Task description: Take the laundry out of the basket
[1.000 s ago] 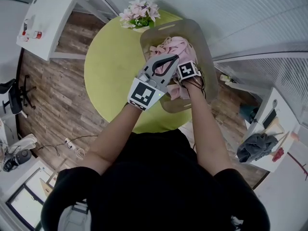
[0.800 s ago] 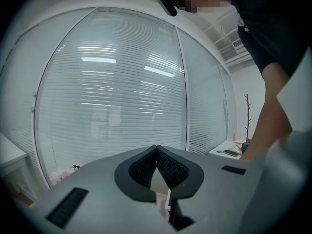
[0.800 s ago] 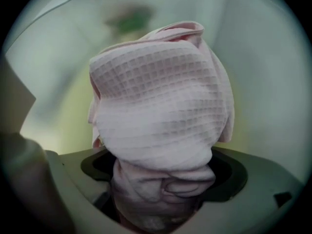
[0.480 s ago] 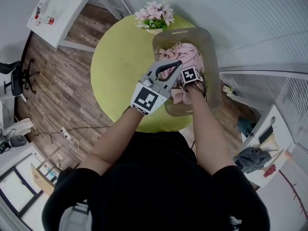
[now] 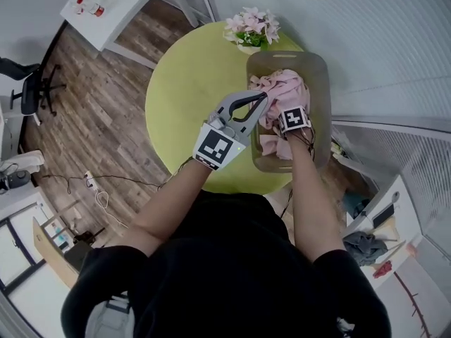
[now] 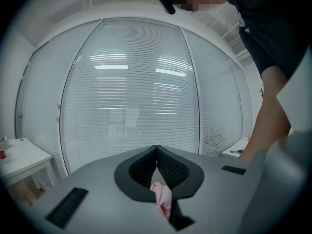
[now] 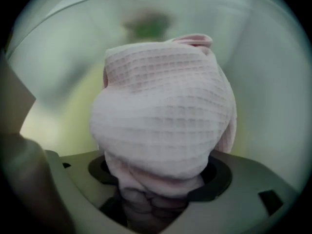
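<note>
1. laundry (image 5: 285, 90): pale pink, small waffle-check weave.
2. basket (image 5: 323, 83): plain beige-grey.
3. bench (image 5: 190, 97): plain yellow-green.
4. flowers (image 5: 252, 25): pink-white blooms, green leaves.
5. floor (image 5: 99, 104): brown wood planks.
6. person's top (image 5: 232, 266): black.

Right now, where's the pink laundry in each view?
Head view: pink laundry upper right, heaped in the basket.
Left gripper view: only a pink scrap, bottom centre, pinched in the shut jaws.
Right gripper view: pink laundry fills the centre, bunched between jaws that have just been closing.
Landmark: white blinds, head and left gripper views; the right gripper view's background is too blurred.
</note>
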Available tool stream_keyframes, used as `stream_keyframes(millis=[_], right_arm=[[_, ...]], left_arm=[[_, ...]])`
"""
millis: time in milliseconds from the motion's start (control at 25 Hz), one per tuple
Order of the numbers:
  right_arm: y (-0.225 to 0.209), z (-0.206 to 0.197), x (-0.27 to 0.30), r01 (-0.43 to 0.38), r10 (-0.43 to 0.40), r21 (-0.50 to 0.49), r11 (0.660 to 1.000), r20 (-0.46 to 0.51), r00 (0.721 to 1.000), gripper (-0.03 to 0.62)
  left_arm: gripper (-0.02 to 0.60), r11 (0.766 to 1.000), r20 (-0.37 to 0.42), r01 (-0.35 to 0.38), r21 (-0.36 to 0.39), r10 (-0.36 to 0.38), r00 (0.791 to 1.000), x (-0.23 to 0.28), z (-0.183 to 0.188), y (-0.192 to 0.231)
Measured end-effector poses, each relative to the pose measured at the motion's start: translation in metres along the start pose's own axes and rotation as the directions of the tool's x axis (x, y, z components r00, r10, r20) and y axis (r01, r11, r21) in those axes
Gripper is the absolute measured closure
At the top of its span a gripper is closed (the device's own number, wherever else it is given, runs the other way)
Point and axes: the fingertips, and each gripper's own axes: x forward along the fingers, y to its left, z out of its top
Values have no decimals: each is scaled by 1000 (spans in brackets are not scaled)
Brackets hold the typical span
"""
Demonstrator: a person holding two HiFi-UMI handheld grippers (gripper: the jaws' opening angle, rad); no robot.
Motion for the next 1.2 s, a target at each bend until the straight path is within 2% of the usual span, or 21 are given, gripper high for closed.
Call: stream_keyframes(millis=[280, 640, 920, 1200], right_arm=[[18, 33, -54, -10, 21, -81, 997, 137, 990, 206], [41, 64, -140, 19, 33, -158, 987, 317, 948, 212], [67, 81, -212, 79, 0, -166, 983, 429, 903, 212], [107, 94, -286, 136, -43, -130, 982, 546, 836, 218]], left_arm=[[571, 1000, 18, -24, 16, 23, 1000, -19, 9, 0], [571, 997, 35, -62, 37, 61, 998, -45, 20, -1], [571, 996, 62, -75, 49, 72, 995, -76, 30, 8], [571, 997, 105, -70, 33, 66, 992, -117, 40, 23]])
